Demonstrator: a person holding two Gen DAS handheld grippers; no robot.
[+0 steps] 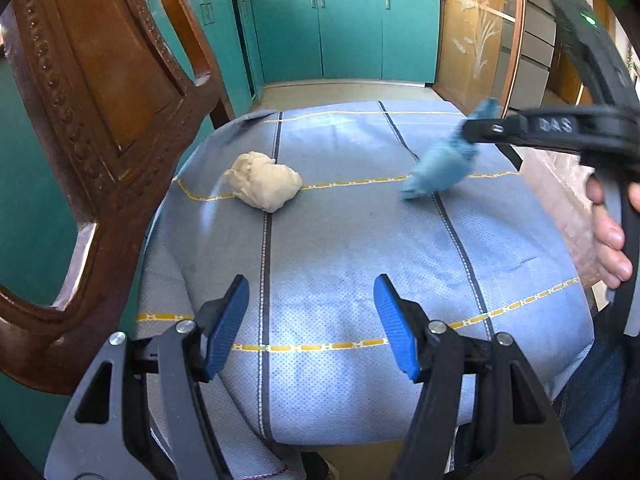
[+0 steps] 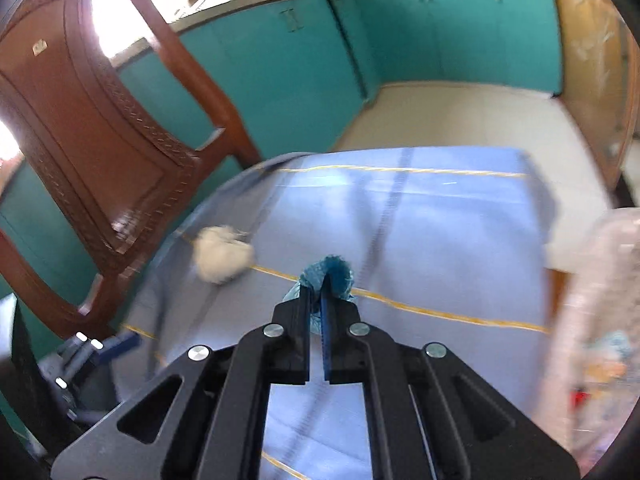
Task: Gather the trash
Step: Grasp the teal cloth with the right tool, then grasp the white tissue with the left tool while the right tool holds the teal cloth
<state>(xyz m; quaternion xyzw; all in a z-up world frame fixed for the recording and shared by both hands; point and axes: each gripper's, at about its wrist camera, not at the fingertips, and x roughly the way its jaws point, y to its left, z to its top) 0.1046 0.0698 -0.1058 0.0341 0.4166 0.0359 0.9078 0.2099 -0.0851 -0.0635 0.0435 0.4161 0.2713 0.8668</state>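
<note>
Blue wad (image 2: 330, 274) of crumpled trash sits pinched between the jaws of the right gripper (image 2: 318, 300), over a blue cloth (image 1: 340, 248) draped on a table. A white wad (image 1: 262, 180) lies on the cloth near a wooden chair (image 1: 100, 120). The left gripper (image 1: 312, 324) hangs spread, empty, over the cloth's near edge.

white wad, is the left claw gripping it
No, the left claw stands open over bare cloth, while the white wad lies farther off, untouched.
</note>
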